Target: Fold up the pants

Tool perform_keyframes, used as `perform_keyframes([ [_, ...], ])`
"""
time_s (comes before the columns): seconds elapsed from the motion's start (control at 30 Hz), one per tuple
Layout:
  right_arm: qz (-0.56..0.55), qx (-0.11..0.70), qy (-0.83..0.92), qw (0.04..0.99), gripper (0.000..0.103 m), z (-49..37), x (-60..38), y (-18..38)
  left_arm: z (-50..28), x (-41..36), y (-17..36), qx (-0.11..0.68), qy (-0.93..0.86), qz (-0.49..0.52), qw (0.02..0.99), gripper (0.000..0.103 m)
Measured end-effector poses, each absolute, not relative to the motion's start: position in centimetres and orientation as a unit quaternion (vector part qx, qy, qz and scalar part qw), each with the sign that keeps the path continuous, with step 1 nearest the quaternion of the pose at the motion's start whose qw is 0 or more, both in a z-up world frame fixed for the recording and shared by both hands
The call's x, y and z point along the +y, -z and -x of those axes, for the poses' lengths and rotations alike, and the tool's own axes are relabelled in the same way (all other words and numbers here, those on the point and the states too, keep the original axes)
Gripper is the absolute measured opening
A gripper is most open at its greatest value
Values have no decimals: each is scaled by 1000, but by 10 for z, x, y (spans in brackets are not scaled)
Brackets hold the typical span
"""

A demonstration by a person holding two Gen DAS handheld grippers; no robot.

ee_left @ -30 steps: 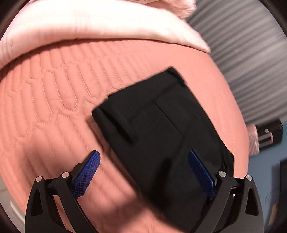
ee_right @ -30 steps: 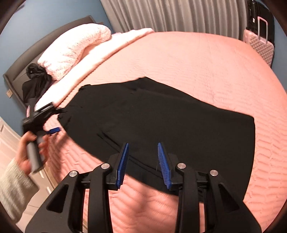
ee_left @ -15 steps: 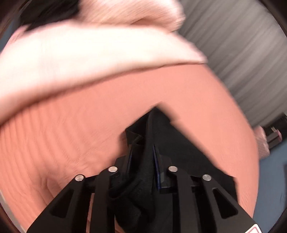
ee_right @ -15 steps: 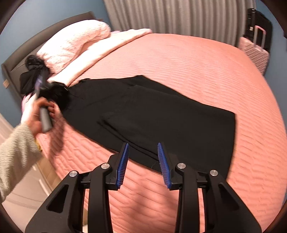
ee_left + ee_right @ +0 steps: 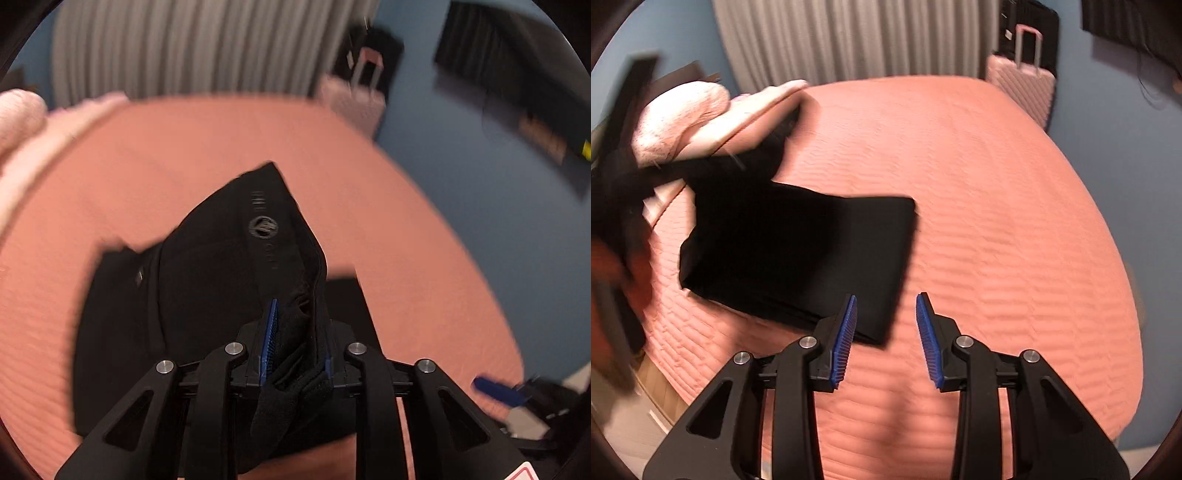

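Black pants (image 5: 798, 251) lie on a salmon quilted bed (image 5: 997, 221). My left gripper (image 5: 295, 339) is shut on the waistband end of the pants (image 5: 229, 258) and holds it lifted above the bed; a round logo shows on the inside of the band. In the right wrist view the lifted end is a dark blur at the left, over the rest of the pants. My right gripper (image 5: 885, 332) is open and empty, just above the bed beside the pants' near right corner.
A pink-white blanket and pillow (image 5: 683, 118) lie at the head of the bed. A pink suitcase (image 5: 1023, 85) stands by the grey curtain (image 5: 857, 37). Blue walls surround the bed. Wood floor (image 5: 661, 391) shows at the left bed edge.
My left gripper closed on the waistband end, lifted it and swung it over toward the pant legs. My right gripper stayed open and shifted toward the pants' right corner.
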State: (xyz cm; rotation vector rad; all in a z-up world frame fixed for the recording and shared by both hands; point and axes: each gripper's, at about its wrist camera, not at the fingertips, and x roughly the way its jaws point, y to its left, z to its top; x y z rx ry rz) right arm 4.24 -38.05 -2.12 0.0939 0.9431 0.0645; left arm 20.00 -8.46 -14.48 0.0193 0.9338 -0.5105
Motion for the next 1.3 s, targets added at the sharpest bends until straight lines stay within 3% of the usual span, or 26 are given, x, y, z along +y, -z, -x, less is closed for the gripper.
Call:
perform_keyframes([
  [0.07,-57,469,-25,881,33,-38,-396,38,-193,-120,210,520,250,-9,817,27],
  [0.13,-60,482,-15,874,33,-34,-410,51,-170,-127,205,467,241,-14,850,28],
  [0.17,-63,486,-12,872,33,-32,-417,55,-160,-132,197,458,244,-24,855,40],
  [0.33,-134,483,-26,865,34,-43,-446,65,-133,-133,161,430,300,-22,851,42],
  [0.43,-180,465,-75,863,34,-72,-443,58,-112,-107,142,422,273,-38,864,53],
  [0.63,-141,507,-185,830,35,-156,-390,89,-102,-17,126,440,165,-30,882,57],
  [0.8,-178,555,-203,787,37,-190,-368,133,-94,44,128,449,90,-59,887,57],
  [0.87,-186,539,-209,794,28,-188,-362,133,-95,65,130,455,64,-53,887,60],
  [0.9,-178,537,-212,797,15,-187,-354,131,-98,68,132,457,60,-48,886,60],
  [0.93,-163,535,-209,802,10,-184,-350,126,-102,71,135,460,56,-45,885,60],
  [1.07,-134,491,-215,834,5,-170,-352,66,-115,81,137,456,41,-39,888,61],
  [1.13,-122,479,-194,847,5,-156,-371,43,-126,81,137,446,36,-37,894,68],
  [1.23,-63,524,-126,840,9,-151,-389,82,-133,81,143,447,41,-34,893,70],
  [1.27,-49,541,-109,832,13,-150,-392,103,-137,77,147,452,40,-35,891,70],
  [1.3,-47,546,-98,831,26,-147,-397,117,-141,75,150,457,39,-39,888,70],
])
